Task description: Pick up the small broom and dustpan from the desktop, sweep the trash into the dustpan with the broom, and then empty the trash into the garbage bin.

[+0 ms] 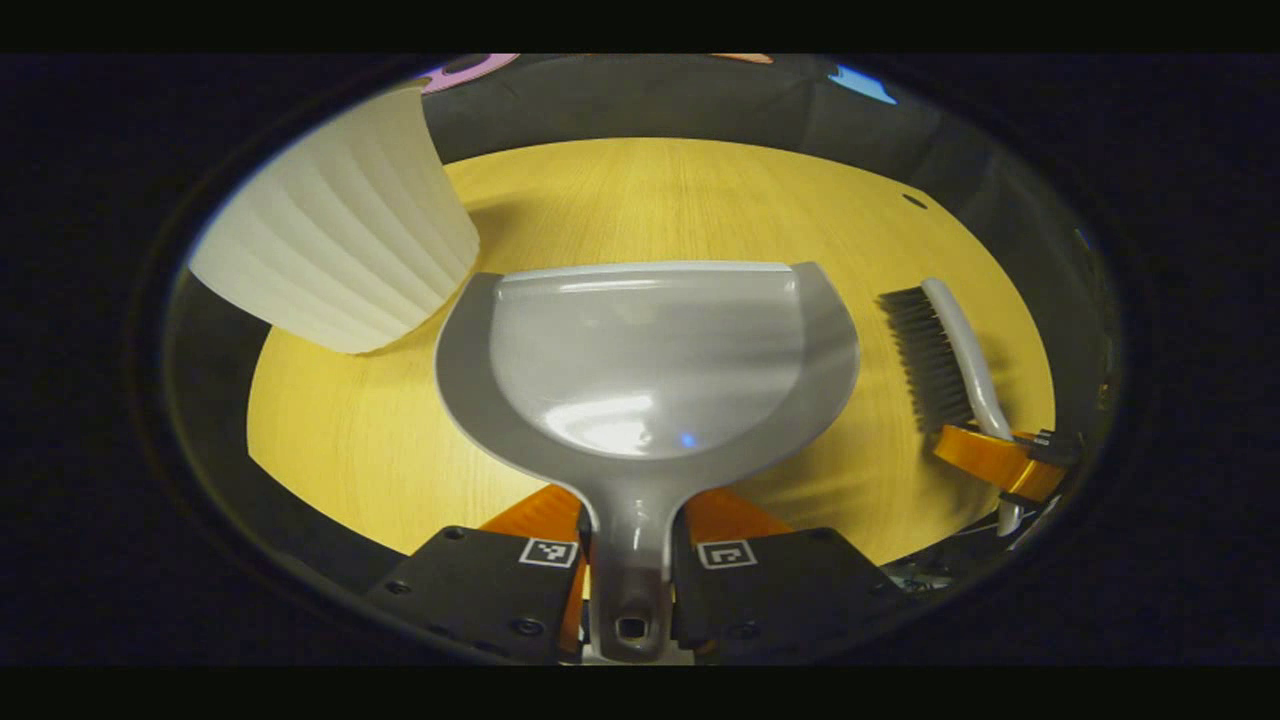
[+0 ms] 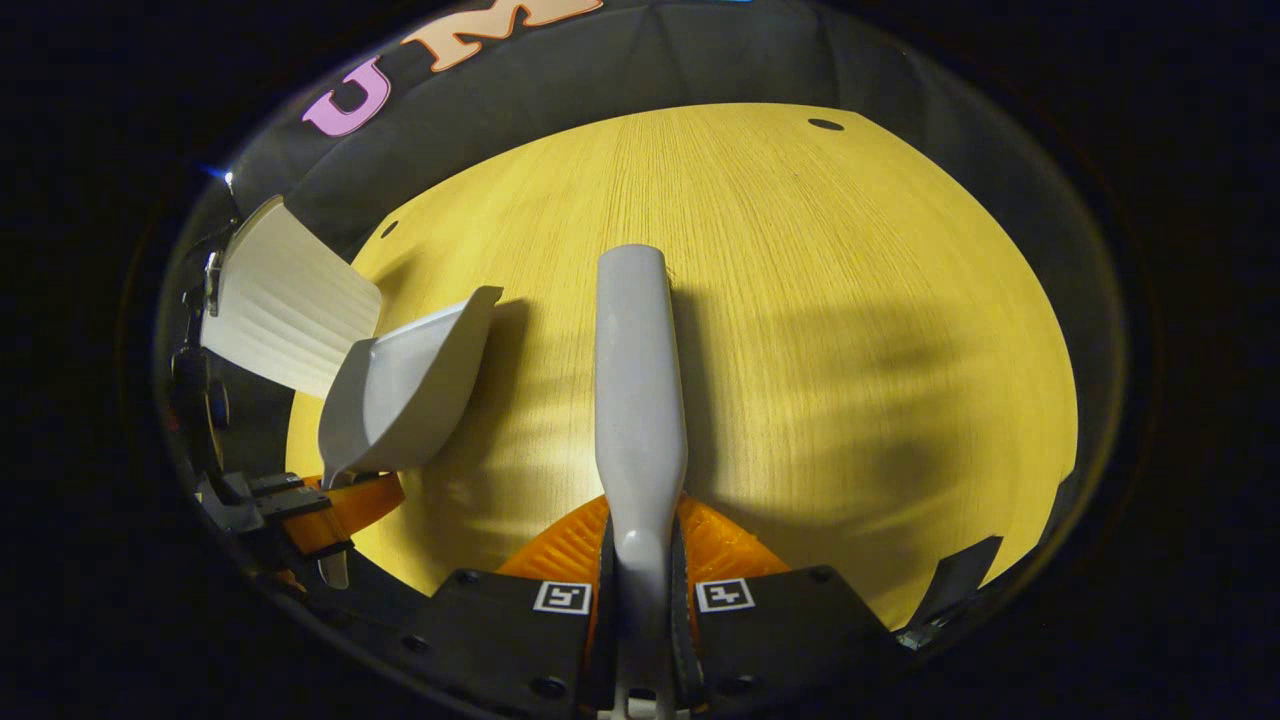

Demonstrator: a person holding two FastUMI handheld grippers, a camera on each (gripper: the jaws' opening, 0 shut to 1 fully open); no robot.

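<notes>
The left claw (image 1: 632, 570) is clenched on the dustpan's handle, both fingers pressing its narrow neck from either side. From there the grey dustpan (image 1: 645, 370) runs straight out ahead of the claw: its long axis follows the fingers, the handle end back in the grip, and the wide open lip points away across the yellow wooden worktop (image 1: 700, 190). The pan looks empty, and I can see no trash on the worktop around it.

The right claw (image 2: 640, 590) is likewise clamped on the small broom (image 2: 640, 400), gripping its pale handle where it narrows. Seen from the right gripper view, the broom's back runs lengthwise straight ahead, free end pointing away from the claw. In the left gripper view the dark bristles face toward the dustpan, with the broom lying beside the pan's right edge, near it but apart.

The white ribbed garbage bin (image 1: 340, 220) stands just beyond the dustpan's left front corner, very close to its rim.

By my reckoning both tools are picked up, and either the sweeping is finished or the tipping is at hand. If anything remains in the pan, the next move calls for lifting the lip over the bin's rim and tilting it down.
</notes>
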